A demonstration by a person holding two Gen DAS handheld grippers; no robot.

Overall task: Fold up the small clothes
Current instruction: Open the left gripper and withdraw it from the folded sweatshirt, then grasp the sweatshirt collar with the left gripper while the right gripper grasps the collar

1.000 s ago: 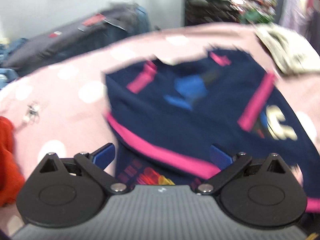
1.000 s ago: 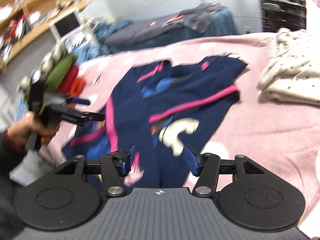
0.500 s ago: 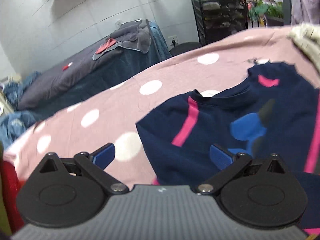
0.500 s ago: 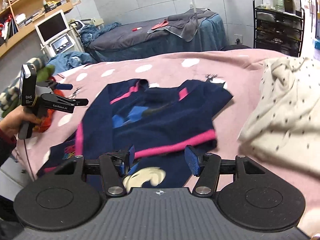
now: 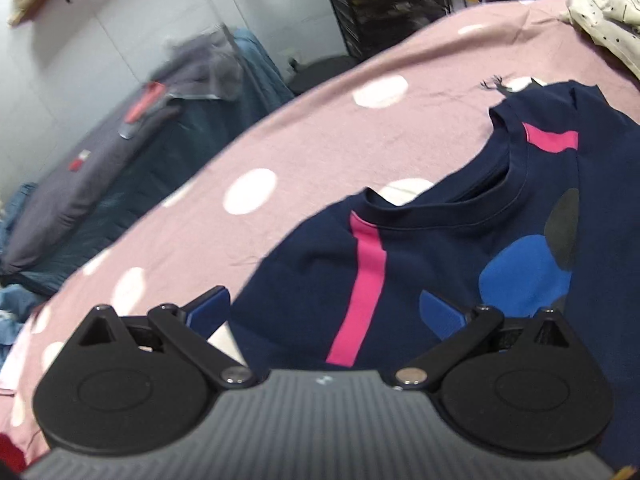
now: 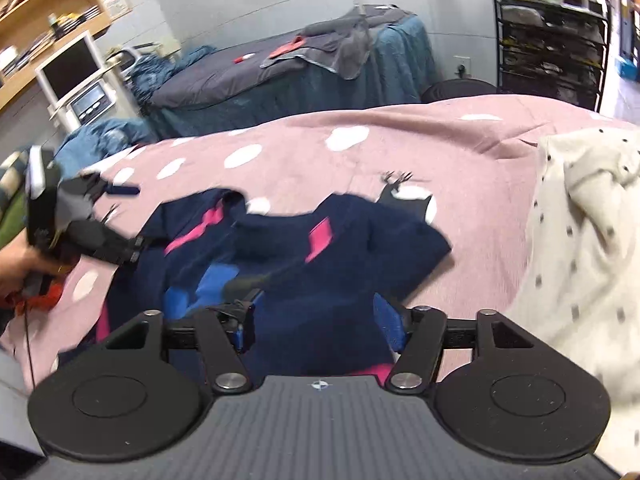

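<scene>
Right now I am holding my left hand-held gripper (image 5: pixel 324 312) with its fingers spread wide apart, gripping nothing, over the left shoulder of the navy shirt (image 5: pixel 440 264). The shirt is lying on the pink polka-dot bed cover (image 5: pixel 280 152), neckline facing away from me. My right hand-held gripper (image 6: pixel 314 322) is also hovering with fingers apart and gripping nothing, above the shirt's nearer part. A cream dotted garment (image 6: pixel 580 248) is sitting just beside the shirt on the right.

A bed (image 6: pixel 460 152) under a pink white-dotted cover carries a navy shirt (image 6: pixel 320 256) with pink stripes, laid flat; right of the shirt lies a cream dotted garment (image 6: pixel 580 240).
</scene>
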